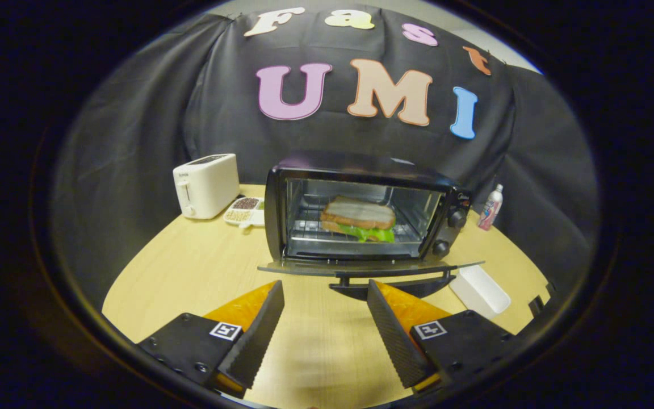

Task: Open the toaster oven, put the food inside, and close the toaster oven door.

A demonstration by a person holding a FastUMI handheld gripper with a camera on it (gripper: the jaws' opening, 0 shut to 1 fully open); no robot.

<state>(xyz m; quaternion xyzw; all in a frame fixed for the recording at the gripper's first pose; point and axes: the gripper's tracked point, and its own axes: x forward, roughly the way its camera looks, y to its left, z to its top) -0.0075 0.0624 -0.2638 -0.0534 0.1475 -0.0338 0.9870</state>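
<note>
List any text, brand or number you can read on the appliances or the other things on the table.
None can be read.
White pop-up toaster: small grey mark, too blurred.
Black toaster oven, door open, sandwich inside: knob markings too small.
Pink-and-white spray can: print blurred.
Open gripper: square coded tags, no words.

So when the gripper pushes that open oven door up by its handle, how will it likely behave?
The door probably swings stiffly on its hinge. The handle looks rigid, just beyond the open gripper. The toaster oven might slide on the smooth table.
</note>
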